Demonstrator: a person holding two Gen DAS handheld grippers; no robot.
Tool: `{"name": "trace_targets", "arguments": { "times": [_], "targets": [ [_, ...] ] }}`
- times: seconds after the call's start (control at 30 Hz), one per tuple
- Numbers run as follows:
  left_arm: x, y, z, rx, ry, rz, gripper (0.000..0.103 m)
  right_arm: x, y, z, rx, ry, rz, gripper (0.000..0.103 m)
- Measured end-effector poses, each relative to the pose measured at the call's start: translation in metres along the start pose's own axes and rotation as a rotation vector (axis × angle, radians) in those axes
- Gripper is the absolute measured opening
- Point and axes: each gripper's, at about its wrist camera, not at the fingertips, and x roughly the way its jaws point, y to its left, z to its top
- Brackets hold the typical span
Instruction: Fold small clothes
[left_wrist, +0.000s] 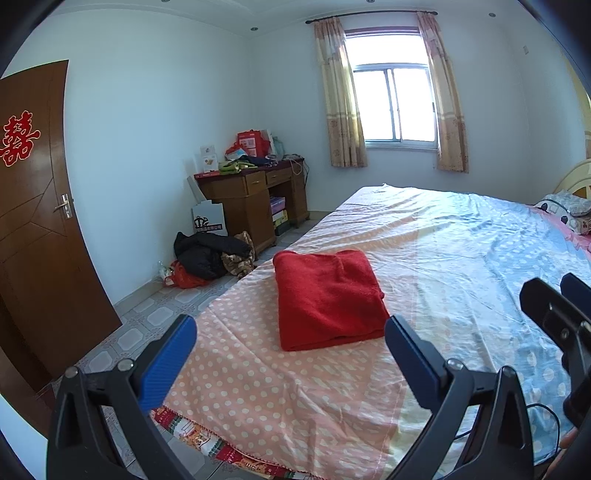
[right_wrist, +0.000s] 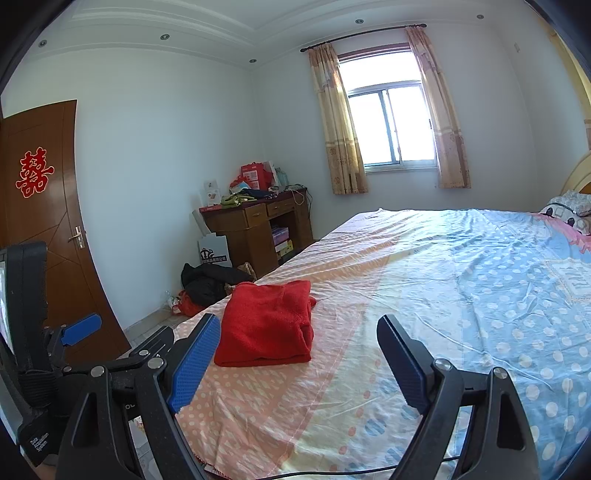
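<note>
A red knitted garment (left_wrist: 328, 299) lies folded into a neat rectangle on the polka-dot bedspread (left_wrist: 295, 398), near the bed's left edge. It also shows in the right wrist view (right_wrist: 267, 326). My left gripper (left_wrist: 291, 336) is open and empty, held just short of the garment's near edge. My right gripper (right_wrist: 299, 339) is open and empty, a little to the right of the garment and back from it. The right gripper's body shows at the right of the left wrist view (left_wrist: 557, 314); the left gripper shows at the left of the right wrist view (right_wrist: 81, 328).
The bed (right_wrist: 480, 295) fills the right half, with pillows (left_wrist: 569, 208) at the head. Left of it, on the tiled floor (left_wrist: 147, 317), lie dark clothes (left_wrist: 210, 254). A cluttered wooden desk (left_wrist: 251, 199) stands by the wall, a brown door (left_wrist: 37, 221) far left, a curtained window (left_wrist: 391, 107) behind.
</note>
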Motion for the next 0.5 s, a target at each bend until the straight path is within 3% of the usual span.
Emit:
{"name": "trace_targets", "arguments": {
  "times": [0.23, 0.5],
  "targets": [
    [0.0046, 0.0063, -0.0006, -0.05, 0.027, -0.035, 0.103, 0.0006, -0.0016, -0.0013, 0.004, 0.009, -0.005, 0.087],
    [0.0086, 0.0015, -0.0028, -0.005, 0.046, -0.003, 0.103, 0.0002, -0.0038, -0.0011, 0.01, 0.008, -0.005, 0.087]
  ]
}}
